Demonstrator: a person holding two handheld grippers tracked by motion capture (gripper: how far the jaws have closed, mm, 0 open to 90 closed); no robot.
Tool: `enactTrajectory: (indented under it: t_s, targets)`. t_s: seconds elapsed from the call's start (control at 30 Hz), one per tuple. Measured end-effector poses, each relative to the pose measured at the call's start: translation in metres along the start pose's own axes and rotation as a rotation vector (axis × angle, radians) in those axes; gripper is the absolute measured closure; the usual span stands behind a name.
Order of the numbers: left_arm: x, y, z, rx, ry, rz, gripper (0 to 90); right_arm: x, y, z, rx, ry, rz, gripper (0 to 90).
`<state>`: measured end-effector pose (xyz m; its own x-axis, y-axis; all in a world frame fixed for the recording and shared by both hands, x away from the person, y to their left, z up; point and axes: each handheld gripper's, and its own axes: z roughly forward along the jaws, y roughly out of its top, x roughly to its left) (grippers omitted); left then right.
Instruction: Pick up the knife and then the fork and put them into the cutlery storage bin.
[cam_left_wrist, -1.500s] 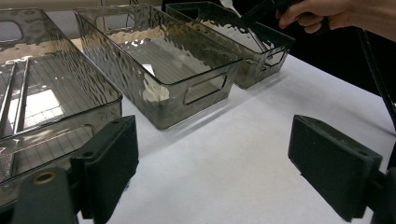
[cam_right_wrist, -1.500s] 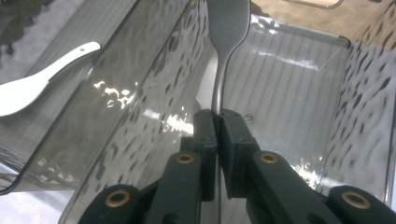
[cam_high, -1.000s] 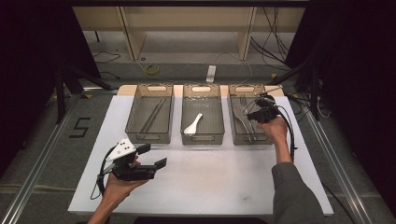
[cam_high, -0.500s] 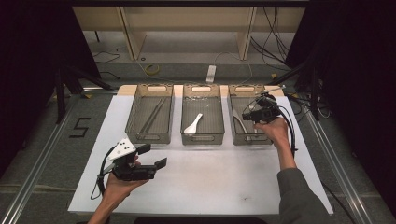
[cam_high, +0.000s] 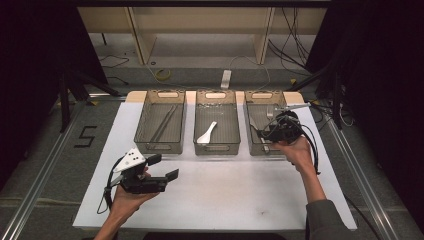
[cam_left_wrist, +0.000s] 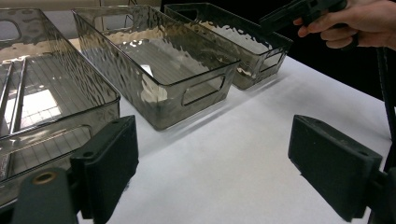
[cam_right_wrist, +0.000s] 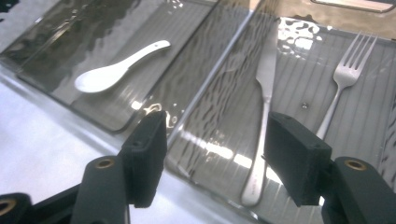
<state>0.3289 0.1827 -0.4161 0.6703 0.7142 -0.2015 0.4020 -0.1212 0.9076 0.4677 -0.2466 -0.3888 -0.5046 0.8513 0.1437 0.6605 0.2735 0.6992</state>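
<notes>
Steel knife (cam_right_wrist: 262, 116) lies flat in bin (cam_right_wrist: 224, 60); right gripper (cam_right_wrist: 217, 158) jaws just opened, empty.

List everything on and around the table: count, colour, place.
Bins: three, smoky clear plastic, side by side at the table's far edge.
Chopsticks: two, metal, in the left bin.
Spoon: one, white, in the middle bin.
Knife: one, silver, in the right bin.
Fork: one, silver, in the right bin beside the knife.
Table sheet: one, white, under the bins.
Left tool: one, black, jaws open, over the near left of the sheet.
Right tool: one, black, jaws just opened, nothing between them, above the right bin.
</notes>
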Motion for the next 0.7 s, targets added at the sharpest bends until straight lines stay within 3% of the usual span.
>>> enactTrajectory:
  t_s: [0.37,0.5,0.7]
  targets:
    - [0.0,0.0,0.0,-0.001,-0.001,0.0,15.6,0.015,-0.014,-0.009,-0.038,0.045,-0.007,35.0]
    - [0.0,0.0,0.0,-0.003,-0.003,-0.002,15.6,0.019,-0.021,-0.012,-0.074,0.074,0.022,33.5]
    - [0.001,0.0,-0.001,-0.009,-0.006,-0.011,15.6,0.029,-0.031,-0.019,-0.133,0.099,0.014,31.7]
